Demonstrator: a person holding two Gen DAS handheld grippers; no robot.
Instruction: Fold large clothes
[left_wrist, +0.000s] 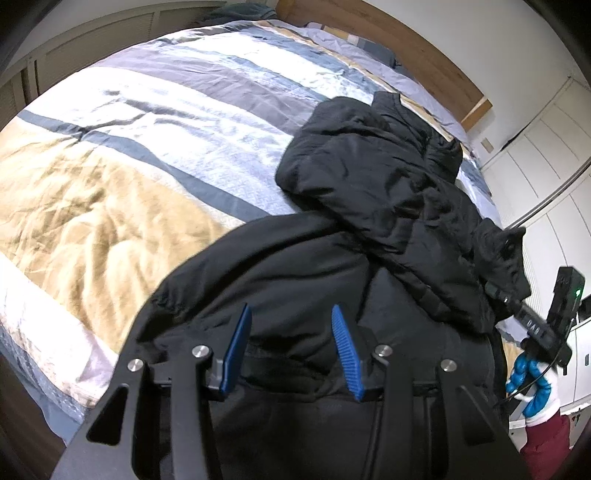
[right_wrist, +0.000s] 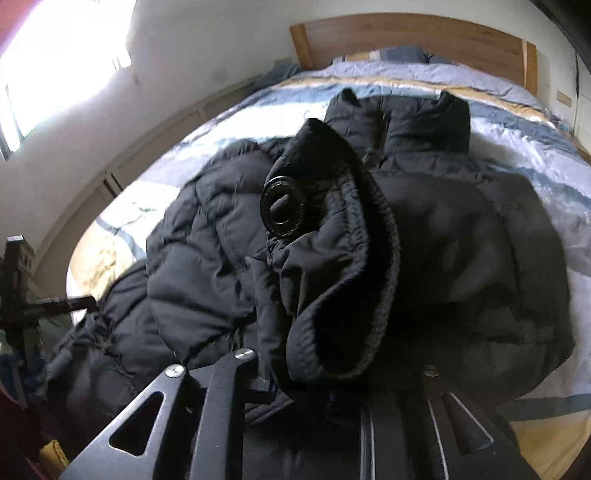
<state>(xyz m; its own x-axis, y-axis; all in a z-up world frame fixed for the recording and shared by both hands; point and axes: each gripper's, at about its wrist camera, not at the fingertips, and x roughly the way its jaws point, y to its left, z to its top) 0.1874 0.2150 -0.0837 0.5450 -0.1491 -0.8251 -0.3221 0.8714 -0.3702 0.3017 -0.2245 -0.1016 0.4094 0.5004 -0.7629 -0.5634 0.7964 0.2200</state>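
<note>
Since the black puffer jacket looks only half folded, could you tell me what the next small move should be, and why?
Probably carry the black puffer jacket's sleeve cuff a little further across the jacket's body and lay it flat. The right tongs appear shut on that cuff, held above the striped bed cover, while the left tongs hover open over the near hem, free to steady it.

Bare quilt (left_wrist: 122, 147) left of jacket (left_wrist: 369, 177), seemingly passable
</note>
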